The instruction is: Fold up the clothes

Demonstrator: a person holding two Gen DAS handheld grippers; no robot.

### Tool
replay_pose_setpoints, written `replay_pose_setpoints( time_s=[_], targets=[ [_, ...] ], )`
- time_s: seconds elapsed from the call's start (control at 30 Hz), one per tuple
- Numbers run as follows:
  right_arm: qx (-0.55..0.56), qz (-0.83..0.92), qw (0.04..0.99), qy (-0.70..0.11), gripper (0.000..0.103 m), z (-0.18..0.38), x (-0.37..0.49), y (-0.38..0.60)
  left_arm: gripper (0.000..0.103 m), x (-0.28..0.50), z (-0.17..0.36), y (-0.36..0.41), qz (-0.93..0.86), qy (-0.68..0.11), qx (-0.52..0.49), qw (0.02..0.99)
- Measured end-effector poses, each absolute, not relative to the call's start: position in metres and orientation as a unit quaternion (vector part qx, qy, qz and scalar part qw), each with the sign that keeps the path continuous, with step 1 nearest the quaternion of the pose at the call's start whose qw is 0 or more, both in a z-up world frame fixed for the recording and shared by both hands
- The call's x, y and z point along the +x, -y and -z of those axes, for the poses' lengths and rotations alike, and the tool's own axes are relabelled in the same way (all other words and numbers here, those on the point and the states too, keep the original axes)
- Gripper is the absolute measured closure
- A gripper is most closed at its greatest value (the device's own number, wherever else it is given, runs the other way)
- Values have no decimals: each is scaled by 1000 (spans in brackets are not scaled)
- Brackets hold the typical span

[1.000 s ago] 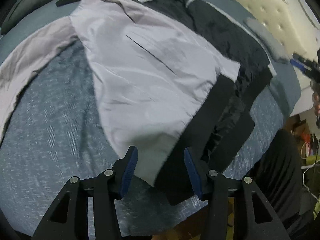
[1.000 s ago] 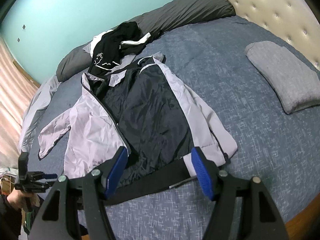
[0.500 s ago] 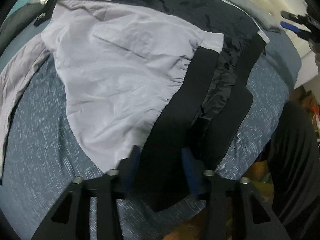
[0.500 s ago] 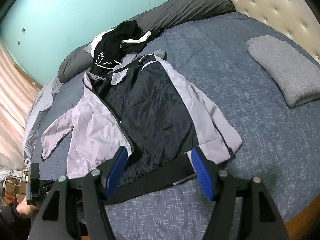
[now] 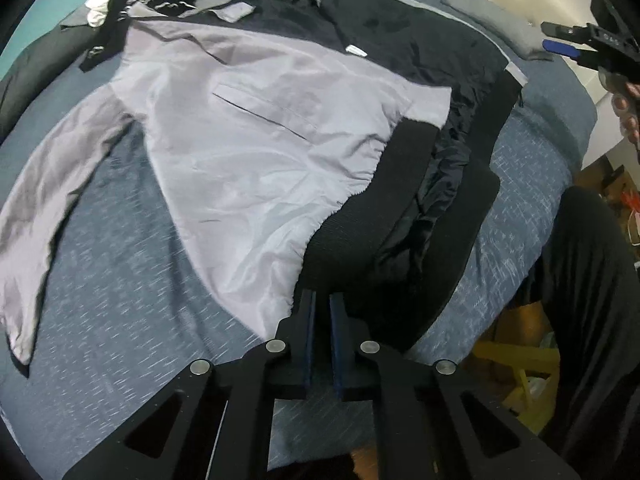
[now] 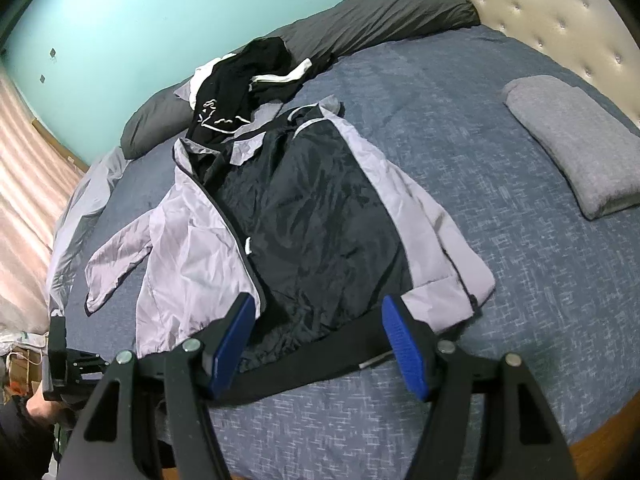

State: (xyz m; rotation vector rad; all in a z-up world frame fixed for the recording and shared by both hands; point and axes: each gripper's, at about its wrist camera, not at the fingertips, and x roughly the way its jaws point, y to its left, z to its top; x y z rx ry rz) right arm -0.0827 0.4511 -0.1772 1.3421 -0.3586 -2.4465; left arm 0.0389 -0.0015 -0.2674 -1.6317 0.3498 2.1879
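A lilac and black jacket [image 5: 248, 152] lies spread open on the bed, lining up, with a black ribbed hem band [image 5: 360, 220] along its near edge. My left gripper [image 5: 323, 300] is shut on the left corner of that hem band, where the lilac panel meets it. In the right wrist view the jacket [image 6: 312, 220] fills the middle of the bed. My right gripper [image 6: 320, 340] hovers open above the hem band [image 6: 320, 364], its blue pads wide apart with nothing between them. The left gripper [image 6: 64, 360] shows at the lower left edge there.
The bed [image 6: 520, 280] has a blue flecked sheet. A folded grey garment [image 6: 576, 140] lies by the tufted headboard [image 6: 560, 8]. A black and white clothes pile [image 6: 244, 84] and a dark grey duvet [image 6: 380, 12] lie beyond the collar. A person's dark clothing [image 5: 592, 300] is at the bed's edge.
My left gripper moved in over the hem corner and went from open to shut on the black band. The right gripper stayed open, nearly in place.
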Motion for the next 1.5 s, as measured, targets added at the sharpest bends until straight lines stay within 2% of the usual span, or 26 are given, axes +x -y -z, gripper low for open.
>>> replay_pose_setpoints(
  time_s=[0.13, 0.3, 0.47, 0.5, 0.57, 0.6, 0.63, 0.9, 0.97, 1.0, 1.03, 1.07, 1.13, 1.17, 1.47, 1.5],
  targets=[
    [469, 858, 178, 116, 36, 174, -82, -440, 96, 56, 260, 39, -782, -117, -588, 172],
    [468, 857, 183, 116, 36, 173, -83, -433, 96, 67, 276, 84, -772, -74, -617, 136],
    [472, 855, 184, 109, 36, 173, -83, -429, 93, 61, 269, 88, -781, -19, -610, 132],
    [471, 856, 183, 109, 36, 173, -83, -429, 91, 58, 271, 86, -782, -13, -609, 132],
    [470, 857, 181, 109, 36, 172, -83, -430, 78, 50, 275, 80, -781, -2, -611, 132],
    [471, 857, 179, 109, 36, 171, -83, -432, 61, 47, 278, 77, -780, 3, -612, 132],
    [470, 858, 178, 109, 36, 171, -83, -433, 51, 43, 280, 74, -779, 8, -613, 132],
    [468, 859, 175, 112, 36, 168, -82, -435, 51, 19, 307, 60, -769, 45, -627, 116],
    [468, 859, 175, 112, 36, 167, -82, -436, 52, 16, 317, 63, -764, 49, -634, 109],
    [468, 859, 175, 113, 36, 168, -82, -437, 61, 15, 322, 64, -762, 49, -637, 106],
    [468, 859, 173, 113, 36, 168, -81, -436, 75, 14, 326, 65, -760, 48, -640, 102],
    [469, 859, 172, 114, 36, 168, -81, -436, 81, 14, 330, 66, -758, 47, -643, 99],
    [469, 859, 172, 116, 36, 168, -82, -438, 100, 14, 331, 70, -759, 47, -642, 97],
    [469, 858, 171, 116, 36, 169, -82, -438, 103, 15, 330, 73, -760, 50, -640, 99],
    [474, 855, 174, 122, 36, 173, -86, -434, 103, 23, 314, 86, -771, 64, -625, 104],
    [474, 854, 175, 121, 36, 173, -86, -433, 100, 21, 315, 83, -772, 61, -625, 100]
  ],
)
